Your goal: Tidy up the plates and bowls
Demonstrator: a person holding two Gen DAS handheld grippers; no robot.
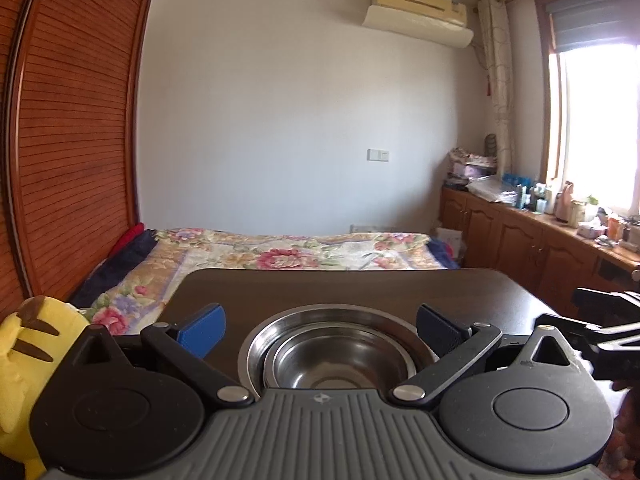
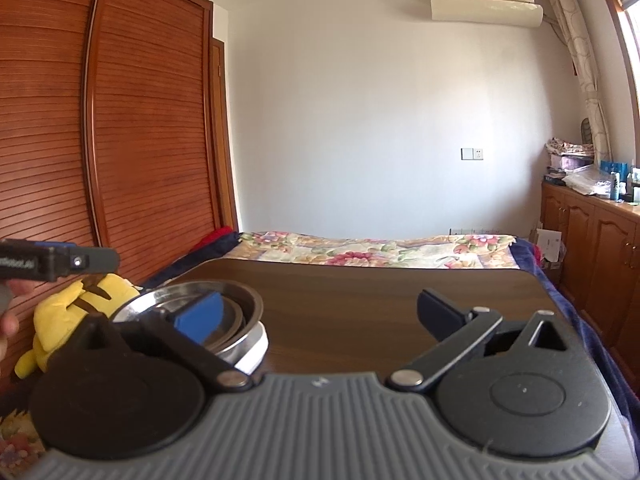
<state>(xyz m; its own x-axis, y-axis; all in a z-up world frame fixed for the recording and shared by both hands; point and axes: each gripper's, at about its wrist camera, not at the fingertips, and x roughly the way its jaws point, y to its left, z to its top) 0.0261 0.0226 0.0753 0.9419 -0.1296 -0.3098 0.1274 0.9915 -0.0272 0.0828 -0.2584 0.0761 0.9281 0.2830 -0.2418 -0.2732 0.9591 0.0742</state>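
From your left wrist camera, the left gripper [image 1: 320,330] stands wide open, its blue-padded fingers [image 1: 202,330] spread to either side and holding nothing. Between them, on the dark wooden table [image 1: 360,288], sits a stack of stainless steel bowls [image 1: 336,350]: a smaller bowl nested inside a wider one, upright, close to the near edge of the table. The fingers flank the stack without touching it. At the right edge you can see part of the right gripper [image 1: 600,330], black and held level beside the table. To the left, a yellow plush toy [image 1: 28,344] lies against the floral bedspread [image 1: 280,256], and beyond it stands the slatted wooden wardrobe [image 1: 76,140]. An air conditioner [image 1: 420,8] hangs high on the white wall, and wooden cabinets [image 1: 520,236] run under the bright window.

From your right wrist camera, the right gripper [image 2: 320,316] is also spread wide with nothing between its fingers; only bare tabletop [image 2: 380,300] lies ahead of it. The stack of steel bowls [image 2: 240,320] is off to the left, partly behind the gripper's left finger [image 2: 200,316]; there looks to be a white piece under the stack, though the finger hides too much to be sure what it is. The left gripper's body [image 2: 56,262] comes in from the left edge above the bowls, with a hand [image 2: 8,320] just visible below it. The plush toy [image 2: 72,312] lies left of the table by the wardrobe [image 2: 120,120].
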